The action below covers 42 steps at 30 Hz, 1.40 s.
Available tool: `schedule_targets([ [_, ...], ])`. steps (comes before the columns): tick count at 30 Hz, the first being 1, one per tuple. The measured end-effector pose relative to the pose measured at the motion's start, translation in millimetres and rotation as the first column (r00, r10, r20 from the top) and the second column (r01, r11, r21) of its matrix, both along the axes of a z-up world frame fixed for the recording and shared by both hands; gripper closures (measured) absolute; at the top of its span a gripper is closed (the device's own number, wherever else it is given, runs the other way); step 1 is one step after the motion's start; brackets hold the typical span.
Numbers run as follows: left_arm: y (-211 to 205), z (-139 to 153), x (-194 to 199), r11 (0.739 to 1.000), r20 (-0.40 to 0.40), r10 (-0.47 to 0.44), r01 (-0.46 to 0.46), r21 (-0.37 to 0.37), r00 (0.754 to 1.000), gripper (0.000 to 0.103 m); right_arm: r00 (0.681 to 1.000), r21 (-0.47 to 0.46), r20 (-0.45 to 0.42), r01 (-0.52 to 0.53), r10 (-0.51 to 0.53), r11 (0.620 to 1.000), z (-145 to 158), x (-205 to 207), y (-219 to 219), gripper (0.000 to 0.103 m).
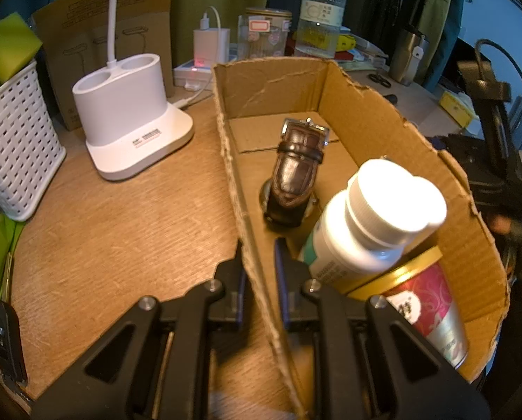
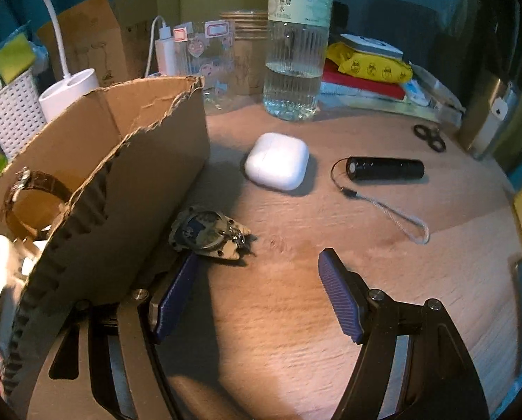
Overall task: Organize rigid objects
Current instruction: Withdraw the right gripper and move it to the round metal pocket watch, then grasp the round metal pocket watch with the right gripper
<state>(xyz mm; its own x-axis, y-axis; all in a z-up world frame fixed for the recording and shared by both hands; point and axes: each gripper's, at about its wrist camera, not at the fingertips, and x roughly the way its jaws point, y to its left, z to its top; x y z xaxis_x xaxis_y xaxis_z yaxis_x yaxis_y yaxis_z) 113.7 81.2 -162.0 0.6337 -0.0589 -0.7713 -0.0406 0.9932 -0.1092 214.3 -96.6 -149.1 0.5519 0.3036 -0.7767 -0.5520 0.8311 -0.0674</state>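
Ribbed blue right fingers (image 2: 257, 280) gape wide; left fingers (image 1: 259, 262) pinch corrugated cardboard box (image 1: 383, 129) wall.

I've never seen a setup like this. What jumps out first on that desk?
The torn cardboard box dominates: a brown leather watch, a white-capped pill bottle and a gold-rimmed red tin lie inside, and the left tool pinches its side wall. Beside the box, the right tool hangs open over the table near a white earbuds case and black flashlight.
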Motion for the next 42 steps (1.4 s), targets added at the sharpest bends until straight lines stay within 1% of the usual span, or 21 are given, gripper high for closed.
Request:
schedule_targets([
  [3,0,0,0,1.000,0.000,0.000,0.000,0.000,1.000,0.088,1.000,-0.009,0.007,0.021,-0.021,1.000,0,2,0,0.028],
  [6,0,0,0,1.000,0.000,0.000,0.000,0.000,1.000,0.088,0.999,-0.033,0.033,0.034,-0.033,0.999,1,1,0,0.028],
  [10,0,0,0,1.000,0.000,0.000,0.000,0.000,1.000,0.088,1.000,0.016,0.016,-0.024,0.024,1.000,6,1,2,0.028],
  [12,0,0,0,1.000,0.000,0.000,0.000,0.000,1.000,0.088,0.999,0.033,-0.004,-0.043,0.043,0.999,5,4,2,0.028],
  [15,0,0,0,1.000,0.000,0.001,-0.001,0.001,1.000,0.088,0.996,0.088,-0.047,-0.075,0.080,0.993,3,13,2,0.028],
  [17,0,0,0,1.000,0.000,0.001,-0.001,0.002,1.000,0.088,0.995,0.082,-0.044,-0.082,0.085,0.993,3,16,5,0.028],
  [20,0,0,0,1.000,0.000,0.001,-0.001,0.001,1.000,0.088,0.999,0.052,-0.022,-0.037,0.038,0.998,4,22,7,0.028],
  [23,0,0,0,1.000,0.000,0.001,-0.001,0.001,1.000,0.088,0.997,0.029,-0.003,0.072,-0.072,0.997,4,32,-2,0.028],
  [25,0,0,0,1.000,0.000,0.001,-0.001,0.001,1.000,0.088,0.991,0.013,0.021,0.130,-0.130,0.991,4,35,-10,0.028],
  [26,0,0,0,1.000,0.000,0.001,-0.001,0.002,1.000,0.088,0.990,0.022,0.022,0.137,-0.138,0.990,5,35,-15,0.028],
  [27,0,0,0,1.000,0.000,0.001,-0.001,0.002,1.000,0.088,0.991,0.041,0.018,0.129,-0.130,0.991,7,34,-18,0.028],
  [30,0,0,-1,1.000,0.000,0.001,-0.001,0.002,1.000,0.088,0.999,0.104,0.002,0.042,-0.043,0.994,12,28,-17,0.028],
  [33,0,0,0,1.000,0.000,0.002,-0.002,0.002,1.000,0.088,0.999,0.096,-0.010,-0.029,0.030,0.995,9,27,-3,0.028],
  [35,0,0,0,1.000,0.000,0.002,-0.002,0.003,1.000,0.088,0.997,0.104,-0.046,-0.060,0.065,0.993,4,33,5,0.028],
  [38,0,0,0,1.000,-0.001,0.005,-0.005,0.006,1.000,0.087,0.993,0.124,-0.076,-0.081,0.091,0.989,1,42,8,0.028],
  [40,0,0,-1,1.000,-0.001,0.005,-0.005,0.006,1.000,0.087,0.991,0.108,-0.093,-0.085,0.095,0.991,-3,47,12,0.028],
  [41,0,0,0,1.000,-0.001,0.006,-0.006,0.006,1.000,0.087,0.992,0.105,-0.082,-0.089,0.098,0.991,-3,48,13,0.028],
  [42,0,0,-1,1.000,-0.001,0.006,-0.006,0.005,1.000,0.087,0.994,0.082,-0.071,-0.078,0.084,0.994,-4,50,14,0.028],
])
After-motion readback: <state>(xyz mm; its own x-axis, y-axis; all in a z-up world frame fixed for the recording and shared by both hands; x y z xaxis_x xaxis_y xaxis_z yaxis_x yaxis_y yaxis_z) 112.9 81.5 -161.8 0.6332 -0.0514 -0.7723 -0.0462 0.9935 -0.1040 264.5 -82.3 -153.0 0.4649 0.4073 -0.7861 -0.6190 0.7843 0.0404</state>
